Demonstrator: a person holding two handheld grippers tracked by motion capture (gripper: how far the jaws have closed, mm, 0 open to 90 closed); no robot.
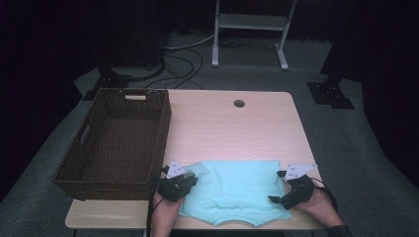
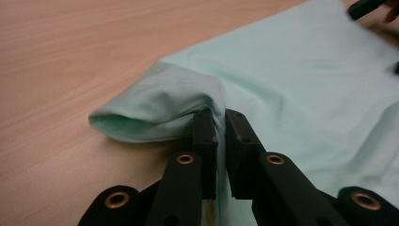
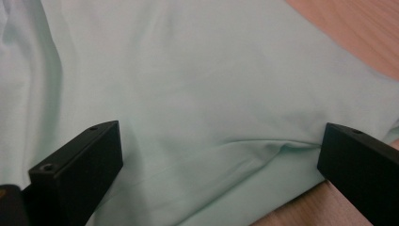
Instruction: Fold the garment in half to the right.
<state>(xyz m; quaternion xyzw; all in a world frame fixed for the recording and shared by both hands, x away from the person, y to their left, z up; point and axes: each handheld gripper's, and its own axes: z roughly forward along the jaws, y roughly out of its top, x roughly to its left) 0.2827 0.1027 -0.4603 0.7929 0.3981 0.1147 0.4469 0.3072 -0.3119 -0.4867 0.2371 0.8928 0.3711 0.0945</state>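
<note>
Mint-green cloth, a folded shirt (image 1: 232,190), lies flat at the near edge of the wooden table (image 1: 232,123), just right of a dark woven basket (image 1: 116,140) that sits on the table's left side.

The left tongs (image 2: 220,123) are pinched tight on the shirt's left sleeve (image 2: 155,106). In the left gripper view a thin fold of fabric runs up between the two black jaws, and the sleeve bulges outward into a soft loop beyond them, its end resting on bare wood. Taking the sleeve by a small gathered ridge, not a flat layer, seems meant to give a sure hold so the sleeve can be lifted and turned in over the body of the shirt.

The right tongs (image 3: 221,155) stand wide, one jaw at each side of the right gripper view, with the shirt's right edge and a soft crease lying between them and nothing pinched. In the high view they sit at the shirt's near right corner (image 1: 291,190), mirroring the left hand (image 1: 165,210), which suggests both sides are to be folded in together. The basket stands empty close by, likely the place for the folded shirt.
</note>
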